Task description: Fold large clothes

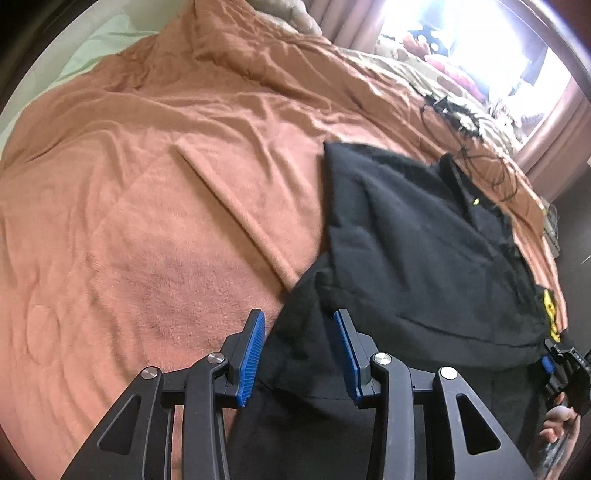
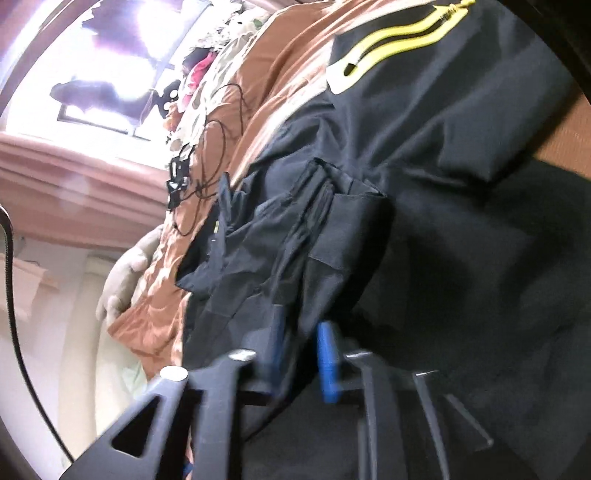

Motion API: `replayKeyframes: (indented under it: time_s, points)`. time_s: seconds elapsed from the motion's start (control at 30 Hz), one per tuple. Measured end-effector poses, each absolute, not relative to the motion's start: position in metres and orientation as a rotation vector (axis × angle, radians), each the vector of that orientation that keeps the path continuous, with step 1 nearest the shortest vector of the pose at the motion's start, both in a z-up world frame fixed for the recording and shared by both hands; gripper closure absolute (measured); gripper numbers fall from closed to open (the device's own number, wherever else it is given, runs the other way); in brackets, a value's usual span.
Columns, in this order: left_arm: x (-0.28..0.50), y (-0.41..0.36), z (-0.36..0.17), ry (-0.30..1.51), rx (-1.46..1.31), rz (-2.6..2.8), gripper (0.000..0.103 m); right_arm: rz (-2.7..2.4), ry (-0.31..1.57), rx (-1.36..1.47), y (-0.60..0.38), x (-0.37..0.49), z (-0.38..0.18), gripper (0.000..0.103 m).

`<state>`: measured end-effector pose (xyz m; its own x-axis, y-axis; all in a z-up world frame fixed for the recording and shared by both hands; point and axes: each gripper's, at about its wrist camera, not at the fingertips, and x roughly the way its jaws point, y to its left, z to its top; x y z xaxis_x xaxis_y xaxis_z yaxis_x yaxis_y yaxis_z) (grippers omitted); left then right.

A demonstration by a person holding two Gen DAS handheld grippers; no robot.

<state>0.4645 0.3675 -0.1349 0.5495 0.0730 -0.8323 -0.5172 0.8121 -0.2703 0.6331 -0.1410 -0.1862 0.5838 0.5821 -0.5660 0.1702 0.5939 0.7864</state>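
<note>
The black garment [image 1: 424, 251] lay on the brown blanket [image 1: 147, 184] covering the bed. The left wrist view showed the left tool [image 1: 299, 354] gaping wide over the garment's near edge, gripping nothing. Only the right wrist view showed the garment's yellow stripes [image 2: 402, 33] and the right tool [image 2: 301, 354] narrowed onto a fabric fold.

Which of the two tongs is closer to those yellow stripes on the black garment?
Right. The right tongs grip the garment below the yellow stripes; the left tongs sit open at its opposite edge.
</note>
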Motion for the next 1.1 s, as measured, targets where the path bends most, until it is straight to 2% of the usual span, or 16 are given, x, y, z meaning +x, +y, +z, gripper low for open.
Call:
replayKeyframes:
  time_s: [0.03,0.07,0.17,0.2,0.5,0.77,1.0,1.03,1.1]
  points:
    - [0.464,0.366,-0.131,0.925,-0.534,0.367,0.060,0.283,0.936,0.937,-0.145,0.630,-0.181,0.050]
    - [0.462,0.362,-0.124,0.913,-0.538,0.362,0.055,0.274,0.921,0.941,-0.149,0.627,-0.176,0.047]
    - [0.459,0.346,-0.106,0.860,-0.533,0.344,0.029,0.250,0.883,0.924,-0.167,0.619,-0.158,0.047]
    - [0.458,0.340,-0.101,0.840,-0.527,0.340,0.023,0.239,0.872,0.922,-0.175,0.616,-0.153,0.047]
    - [0.475,0.281,-0.089,0.797,-0.526,0.260,0.023,0.040,0.794,0.947,-0.254,0.596,-0.144,0.047]
    - [0.485,0.233,-0.109,0.808,-0.561,0.241,0.023,-0.073,0.743,0.958,-0.322,0.599,-0.150,0.047]
    - [0.487,0.209,-0.108,0.830,-0.467,0.256,0.023,-0.147,0.710,0.925,-0.362,0.608,-0.163,0.049]
    - [0.488,0.209,-0.109,0.828,-0.466,0.255,0.023,-0.155,0.705,0.910,-0.366,0.610,-0.165,0.055]
    - [0.487,0.209,-0.116,0.826,-0.468,0.263,0.023,-0.164,0.705,0.893,-0.367,0.612,-0.169,0.079]
